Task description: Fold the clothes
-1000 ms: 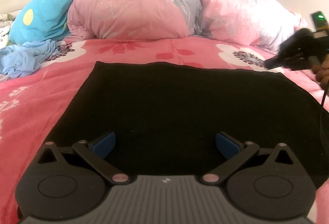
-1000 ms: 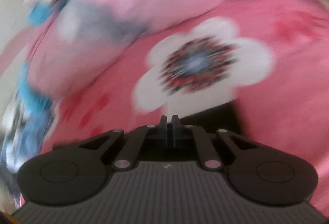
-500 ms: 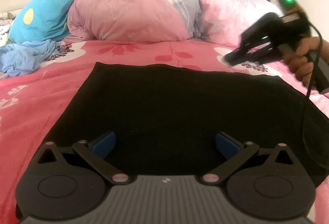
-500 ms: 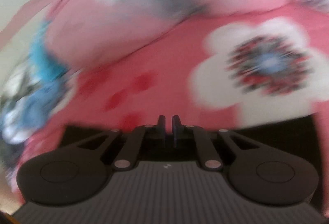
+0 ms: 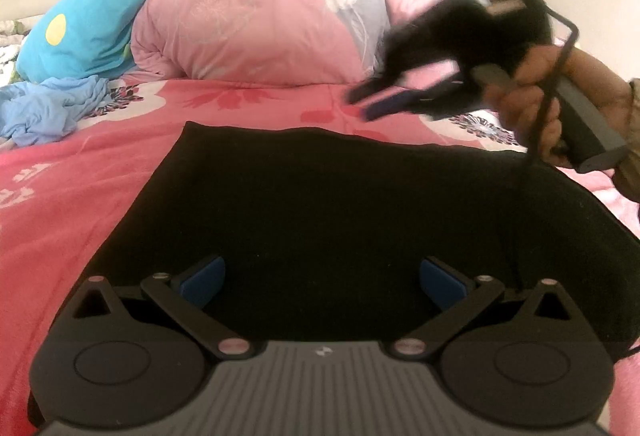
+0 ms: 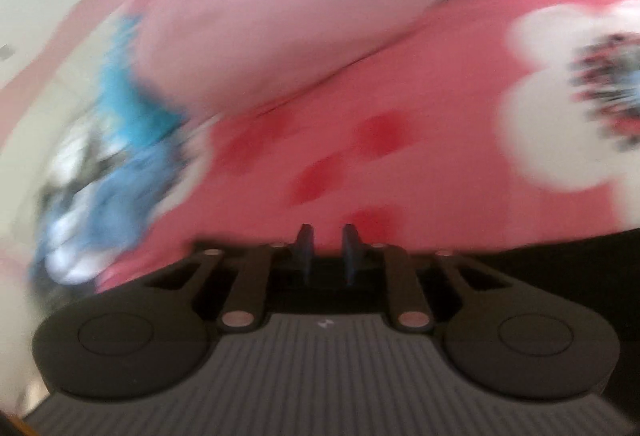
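bedroom scene here, a bed with a pink flowered sheet and a big rolled pink duvet piled at the far end, plus a crumpled light blue cloth off to the left. the black garment is spread flat across the sheet right in front of me. my left gripper sits low over its near edge, jaws spread wide, nothing between the blue pads. my right gripper is up in the air above the garment's far edge, held by a hand, blurry. its own view shows the fingers with just a narrow gap, empty.
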